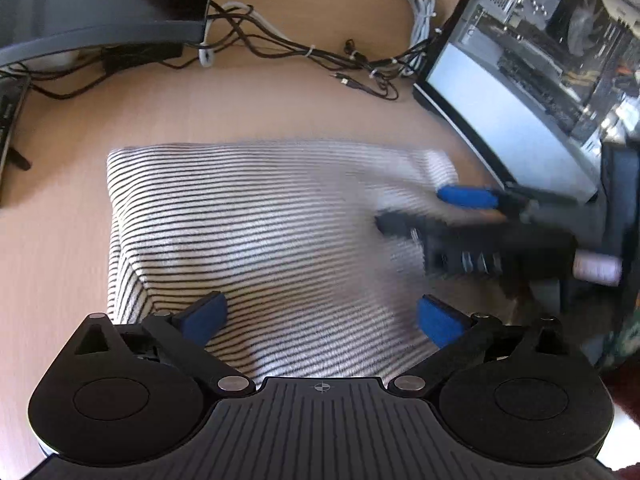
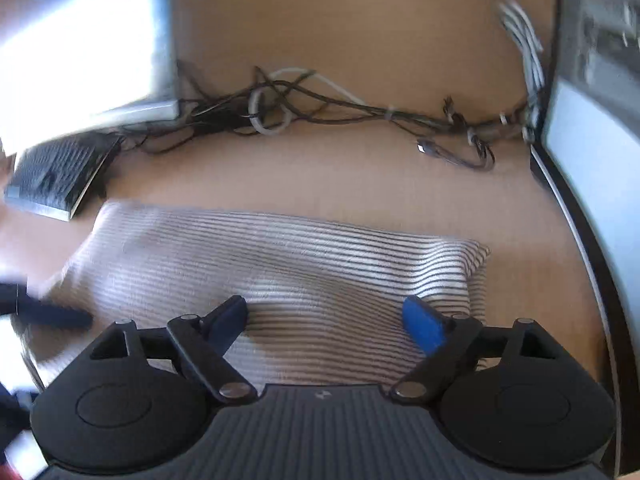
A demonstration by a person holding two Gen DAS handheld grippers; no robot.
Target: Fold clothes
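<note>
A black-and-white striped garment (image 1: 256, 232) lies folded into a rough rectangle on the wooden table; the right wrist view shows the striped garment (image 2: 280, 264) too. My left gripper (image 1: 320, 318) hangs over its near edge, jaws wide apart, with only flat cloth beneath the blue pads (image 1: 208, 316). My right gripper (image 2: 326, 322) is open over the garment's near right part, nothing pinched between its pads (image 2: 424, 328). In the left wrist view the right gripper (image 1: 436, 208) shows blurred at the garment's right edge. A dark blurred finger of the left gripper (image 2: 52, 314) shows at the left of the right wrist view.
A tangle of black and white cables (image 1: 304, 52) runs along the back of the table (image 1: 256, 108). An open computer case (image 1: 540, 64) stands at the right, a monitor (image 1: 92, 4) at the back left. A dark keyboard-like device (image 2: 60, 176) lies left of the garment.
</note>
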